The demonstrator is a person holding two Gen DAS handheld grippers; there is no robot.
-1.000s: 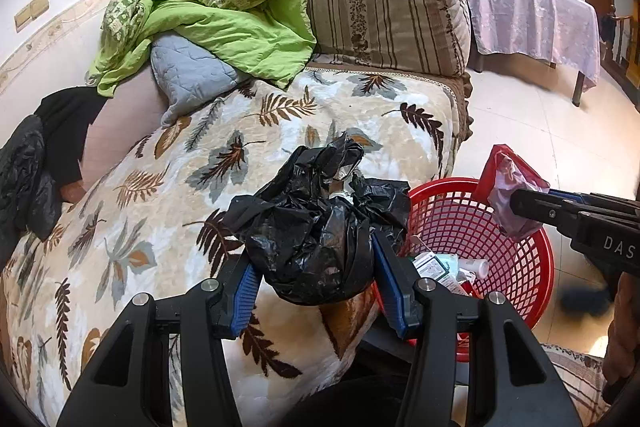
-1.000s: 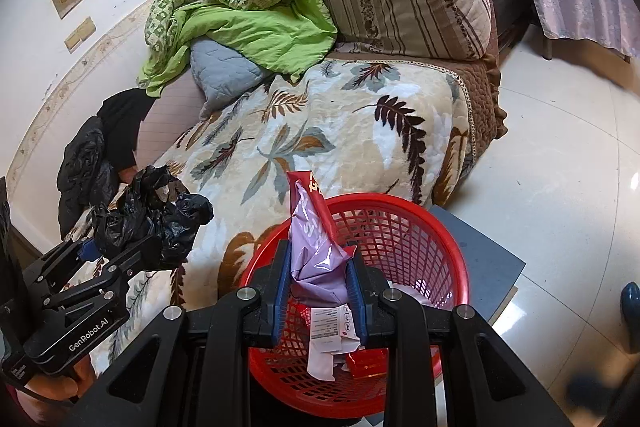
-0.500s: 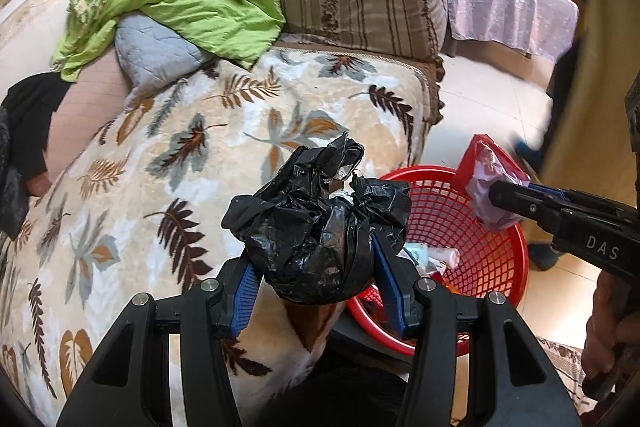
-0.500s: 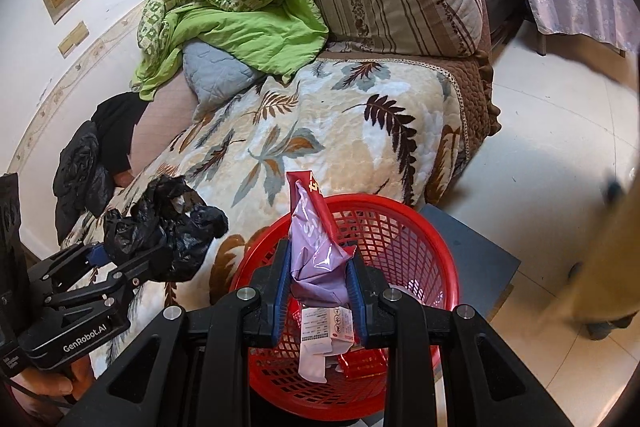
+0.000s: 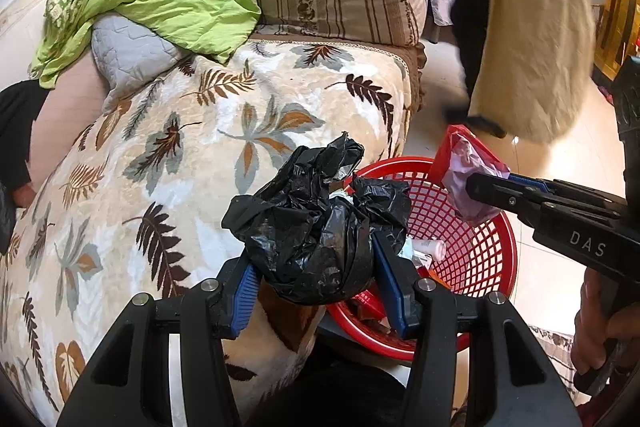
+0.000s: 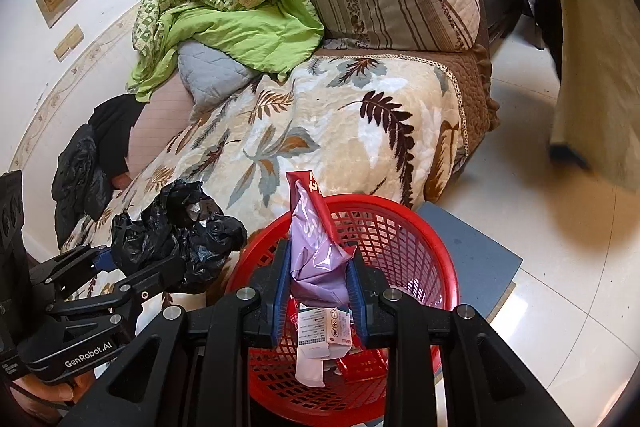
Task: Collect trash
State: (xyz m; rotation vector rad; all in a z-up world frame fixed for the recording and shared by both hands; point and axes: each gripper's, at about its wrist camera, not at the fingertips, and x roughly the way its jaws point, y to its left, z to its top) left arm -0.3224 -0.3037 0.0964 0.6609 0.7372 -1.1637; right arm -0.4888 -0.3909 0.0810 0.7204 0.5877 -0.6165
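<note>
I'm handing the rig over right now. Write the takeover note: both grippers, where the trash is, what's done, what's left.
Left hand-held gripper: shut on the crumpled black plastic bag, held over the sofa's edge, beside the round red mesh plastic basket, not yet above it.
Right hand-held gripper: shut on the purple-and-red snack wrapper, held over the basket.
Done: a white carton and red packets already lie in the basket.
Left: release the wrapper, then bring the bag over the basket and drop it.
</note>
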